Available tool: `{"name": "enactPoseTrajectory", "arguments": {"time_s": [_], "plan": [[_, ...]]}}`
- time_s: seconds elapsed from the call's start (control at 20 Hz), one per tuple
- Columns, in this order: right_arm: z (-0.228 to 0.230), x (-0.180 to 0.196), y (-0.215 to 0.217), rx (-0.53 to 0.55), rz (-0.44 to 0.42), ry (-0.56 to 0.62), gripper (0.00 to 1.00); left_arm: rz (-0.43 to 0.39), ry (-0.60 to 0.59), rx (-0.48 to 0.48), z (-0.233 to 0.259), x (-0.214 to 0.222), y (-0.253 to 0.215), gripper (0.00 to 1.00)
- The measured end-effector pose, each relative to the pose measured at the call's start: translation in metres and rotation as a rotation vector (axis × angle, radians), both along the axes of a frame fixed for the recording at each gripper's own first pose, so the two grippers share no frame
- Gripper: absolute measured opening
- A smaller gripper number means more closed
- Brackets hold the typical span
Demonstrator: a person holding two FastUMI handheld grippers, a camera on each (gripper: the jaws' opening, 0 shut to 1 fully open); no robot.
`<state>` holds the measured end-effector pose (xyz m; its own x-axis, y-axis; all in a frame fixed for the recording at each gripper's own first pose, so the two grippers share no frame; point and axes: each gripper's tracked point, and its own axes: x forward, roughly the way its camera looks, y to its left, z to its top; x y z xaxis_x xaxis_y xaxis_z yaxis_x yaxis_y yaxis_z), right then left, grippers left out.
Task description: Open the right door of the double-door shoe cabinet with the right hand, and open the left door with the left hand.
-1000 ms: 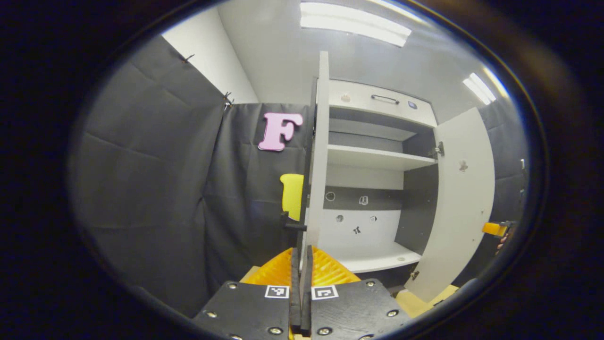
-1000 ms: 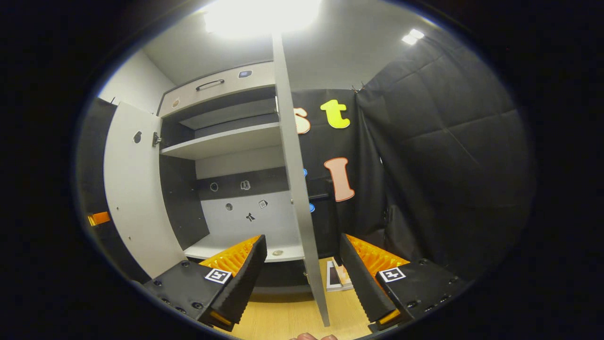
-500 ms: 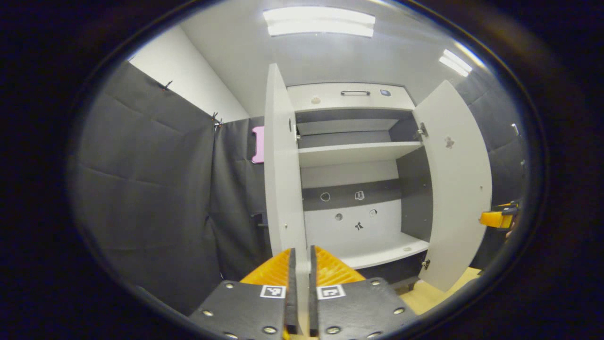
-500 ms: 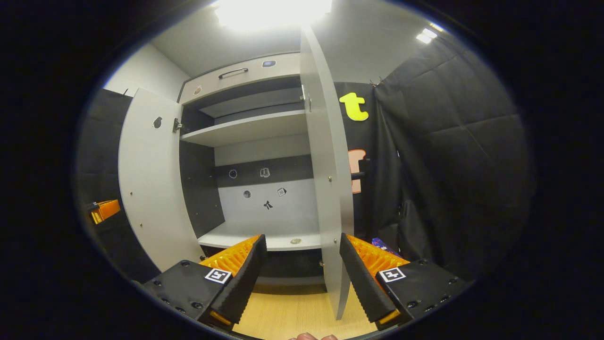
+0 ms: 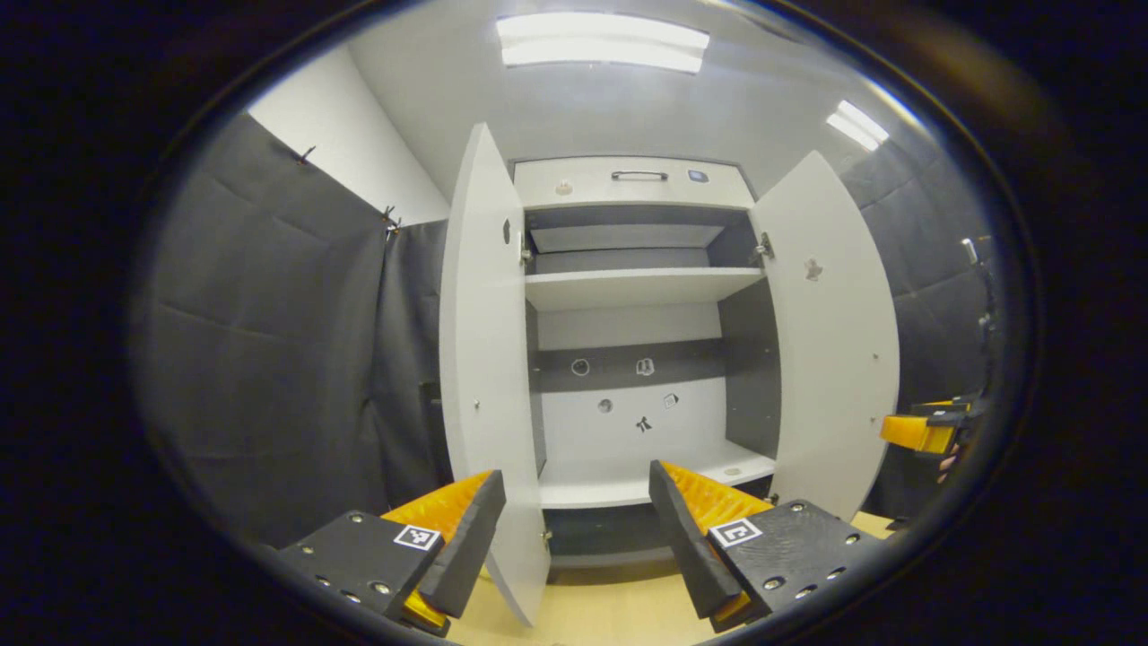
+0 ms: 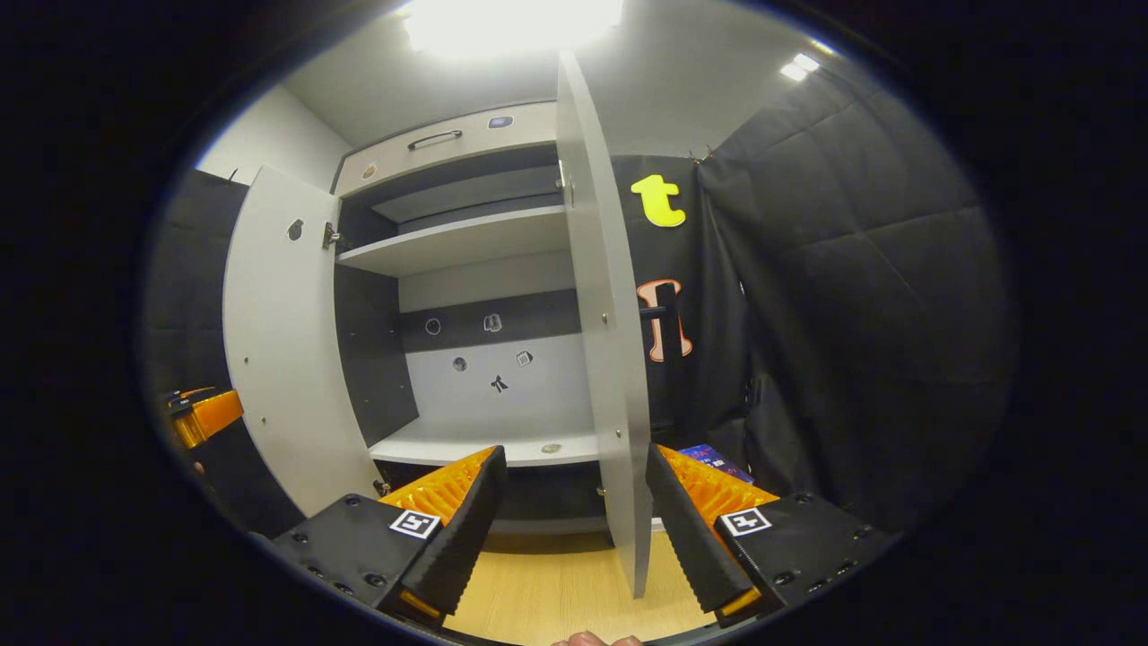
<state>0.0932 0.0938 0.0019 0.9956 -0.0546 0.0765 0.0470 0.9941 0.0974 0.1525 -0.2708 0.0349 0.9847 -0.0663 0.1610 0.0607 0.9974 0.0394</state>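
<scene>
1. In front of my left gripper, the shoe cabinet stands with left door and right door both swung wide.
2. My left fingers are spread apart, empty, the left door's lower edge between them.
3. My right gripper also gapes, gripping nothing, the right door's edge between its fingers.

Pale wooden floor, ceiling lights.

Booth walls: black quilted cloth, pinned at corner seam. White wall above cloth on left. Ceiling grey-white, long light panel overhead, second panel to right. Floor light wood. Glare from ceiling light in right gripper view.
</scene>
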Motion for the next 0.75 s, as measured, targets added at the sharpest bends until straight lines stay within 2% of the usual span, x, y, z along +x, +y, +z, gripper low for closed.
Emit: {"name": "enactPoseTrajectory", "arguments": {"time_s": [0.4,0.7,0.75], "plan": [[-0.023,-0.008,0.016,-0.035,-0.001,0.012,0.97,0.021,0.038,-0.027,-0.033,0.001,0.009,0.92],[-0.041,0.001,0.027,-0.022,-0.009,0.031,0.98,0.015,0.063,-0.035,-0.065,0.013,0.025,0.93],[-0.045,0.002,0.028,-0.024,-0.01,0.038,0.92,0.011,0.068,-0.039,-0.068,0.015,0.027,0.94]]}}
